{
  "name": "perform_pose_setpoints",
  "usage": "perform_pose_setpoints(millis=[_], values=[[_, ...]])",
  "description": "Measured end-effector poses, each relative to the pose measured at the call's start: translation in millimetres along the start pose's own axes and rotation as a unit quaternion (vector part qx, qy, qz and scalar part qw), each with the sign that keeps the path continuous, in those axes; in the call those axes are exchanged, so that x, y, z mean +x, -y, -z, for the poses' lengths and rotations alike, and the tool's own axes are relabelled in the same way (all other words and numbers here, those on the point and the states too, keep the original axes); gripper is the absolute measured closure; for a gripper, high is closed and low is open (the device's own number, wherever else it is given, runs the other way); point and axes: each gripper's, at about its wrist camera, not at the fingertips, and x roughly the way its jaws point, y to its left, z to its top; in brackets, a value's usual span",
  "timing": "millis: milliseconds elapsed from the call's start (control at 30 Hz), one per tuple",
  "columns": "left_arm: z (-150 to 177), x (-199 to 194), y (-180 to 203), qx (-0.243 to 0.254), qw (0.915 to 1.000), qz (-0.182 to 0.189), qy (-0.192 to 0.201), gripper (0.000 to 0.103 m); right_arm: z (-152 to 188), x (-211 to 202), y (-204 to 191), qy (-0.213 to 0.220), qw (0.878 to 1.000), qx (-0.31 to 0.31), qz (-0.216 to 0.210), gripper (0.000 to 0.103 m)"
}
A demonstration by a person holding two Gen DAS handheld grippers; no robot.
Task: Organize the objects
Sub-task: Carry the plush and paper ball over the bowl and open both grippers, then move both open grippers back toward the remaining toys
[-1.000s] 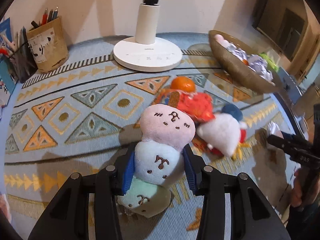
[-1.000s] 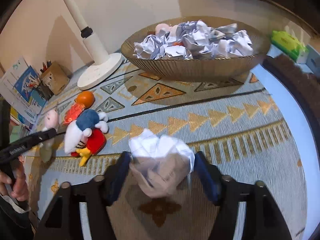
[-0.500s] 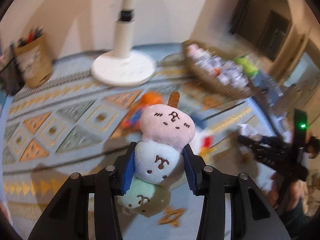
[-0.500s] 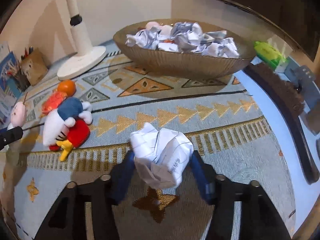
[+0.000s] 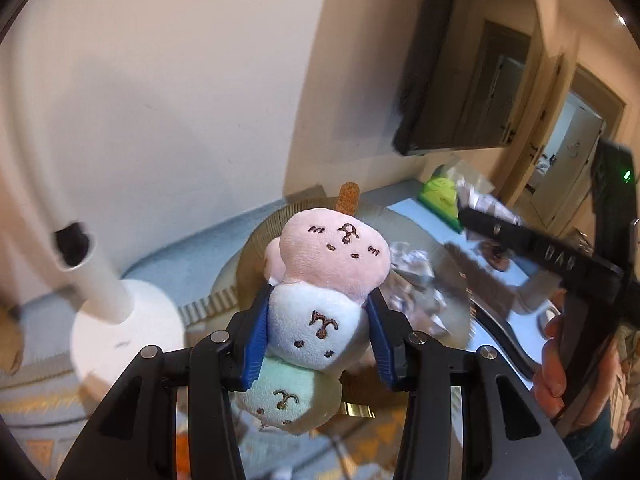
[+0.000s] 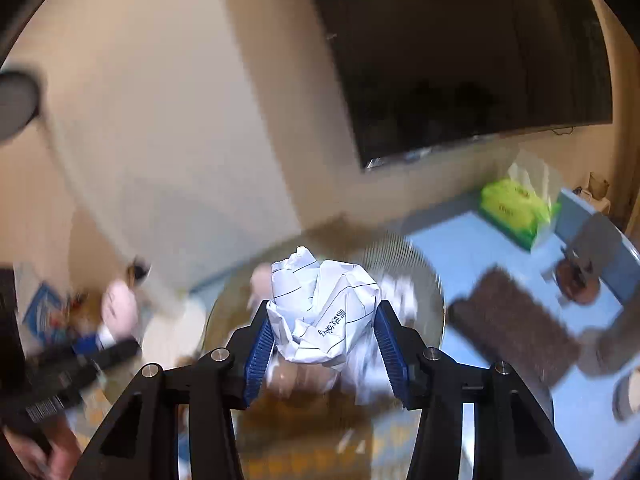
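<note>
Change since earlier frames: both grippers have lifted off the patterned mat; the plush and paper that sat low over it now hang above the bowl [image 5: 256,248], with wall and screen filling the upper field.
Left gripper [image 5: 318,334]: jaws narrowed onto one dango plush [image 5: 320,300], the blue ribbed pads pressing its white middle ball.
Right gripper [image 6: 322,336]: jaws narrowed onto one crumpled paper ball [image 6: 324,312], pads at its two sides.
Plush count: three stacked balls, pink on top, white, pale green below, each with embroidered brown marks; one tan stick tip above the pink ball.
Paper count: one held ball, ruled white sheet with printed characters; further crumpled sheets [image 5: 412,264] lie in the bowl, number unclear through blur.
Bowl: one, ribbed brownish rim, round; its near half is hidden behind plush and fingers in the left view, smeared by motion in the right view [image 6: 404,248].
Lamp: one white post on a round white base [image 5: 120,320], at the mat's far left; its top is cut off.
Tissue pack: one, bright green [image 6: 512,208], near the blue tabletop's far right edge.
Brown pad: one, fuzzy, rectangular [image 6: 512,320], right of the bowl.
Hard to make out: items at the left edge of the right view are blurred.
</note>
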Motion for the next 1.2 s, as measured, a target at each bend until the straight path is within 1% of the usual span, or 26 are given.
perform_pose_setpoints(millis=[67, 133, 167, 200, 267, 300, 333, 367, 400, 467, 533, 600, 633, 667, 767, 833, 867, 933, 967, 1033, 1100, 1167, 1200], values=[[-8.0, 25.7, -1.9, -0.007, 0.9999, 0.003, -0.009, 0.061, -18.7, 25.3, 6.9, -0.001, 1.0, 0.011, 0.007, 0.054], [-14.0, 43.0, -2.7, -0.006, 0.9999, 0.006, -0.011, 0.061, -28.9, 43.3, 9.9, -0.009, 1.0, 0.019, 0.003, 0.054], [-17.1, 49.2, -2.8, -0.006, 0.9999, 0.01, -0.005, 0.057, -34.8, 54.5, 11.0, -0.012, 1.0, 0.026, -0.003, 0.053], [-18.7, 52.4, -3.3, -0.003, 0.9999, 0.011, 0.003, 0.043, -35.0, 58.4, 11.9, -0.012, 1.0, 0.028, -0.003, 0.052], [-23.6, 59.4, -4.4, -0.004, 0.9999, -0.005, 0.011, 0.017, -41.0, 72.9, 10.5, -0.016, 0.999, 0.03, 0.006, 0.042], [-24.2, 58.7, -6.8, -0.008, 0.9998, -0.003, 0.018, 0.017, -42.5, 79.7, 10.3, -0.019, 0.999, 0.029, 0.007, 0.031], [-24.0, 57.1, -9.1, -0.012, 0.9997, 0.006, 0.018, 0.017, -43.5, 85.7, 10.7, -0.022, 0.999, 0.03, 0.006, 0.028], [-22.5, 53.0, -11.9, -0.017, 0.9996, 0.021, 0.014, 0.017, -42.9, 87.7, 11.1, -0.024, 0.999, 0.032, 0.005, 0.028], [-20.6, 47.0, -13.8, -0.019, 0.9994, 0.027, 0.013, 0.017, -41.8, 88.1, 11.6, -0.025, 0.999, 0.033, 0.005, 0.028], [-15.1, 29.3, -17.5, -0.021, 0.9992, 0.028, 0.018, 0.017, -36.5, 83.3, 14.1, -0.029, 0.999, 0.039, 0.0, 0.028], [-7.0, 3.2, -23.5, -0.023, 0.999, 0.029, 0.024, 0.017, -29.1, 72.7, 15.3, -0.032, 0.999, 0.043, -0.008, 0.028], [3.2, -31.9, -30.4, -0.031, 0.9985, 0.03, 0.035, 0.017, -19.5, 53.3, 12.8, -0.032, 0.998, 0.044, -0.015, 0.028], [8.2, -48.3, -33.7, -0.034, 0.9983, 0.027, 0.038, 0.017, -15.6, 44.1, 10.1, -0.032, 0.998, 0.042, -0.019, 0.027], [15.3, -72.6, -37.4, -0.036, 0.9982, 0.022, 0.044, 0.017, -10.6, 32.5, 6.0, -0.032, 0.998, 0.036, -0.026, 0.027], [23.1, -129.9, -46.0, -0.04, 0.9972, -0.006, 0.064, 0.017, 5.5, -1.8, -14.6, -0.035, 0.998, 0.007, -0.044, 0.027], [32.1, -167.9, -55.5, -0.05, 0.9953, -0.027, 0.078, 0.011, 17.9, -22.3, -32.7, -0.04, 0.997, -0.015, -0.056, 0.027], [38.1, -185.2, -60.3, -0.056, 0.9942, -0.037, 0.085, 0.001, 25.0, -32.2, -42.0, -0.043, 0.996, -0.025, -0.07, 0.027], [52.2, -210.9, -70.3, -0.075, 0.9911, -0.054, 0.096, 0.001, 39.8, -48.0, -59.9, -0.047, 0.994, -0.041, -0.088, 0.027], [61.3, -220.6, -76.6, -0.083, 0.9901, -0.054, 0.099, 0.001, 49.3, -55.3, -69.6, -0.051, 0.993, -0.048, -0.097, 0.025], [82.4, -226.1, -86.9, -0.094, 0.9892, -0.051, 0.1, 0.001, 64.1, -60.7, -78.3, -0.055, 0.991, -0.053, -0.112, 0.017], [108.1, -217.5, -98.5, -0.106, 0.9889, -0.06, 0.085, 0.001, 87.7, -63.0, -87.7, -0.06, 0.989, -0.059, -0.118, 0.016], [132.5, -191.7, -110.1, -0.121, 0.9885, -0.066, 0.062, 0.001, 116.1, -57.1, -94.5, -0.065, 0.987, -0.072, -0.127, 0.016], [147.2, -174.6, -118.9, -0.135, 0.9878, -0.065, 0.043, 0.001, 131.1, -51.4, -96.8, -0.07, 0.986, -0.08, -0.131, 0.016]])
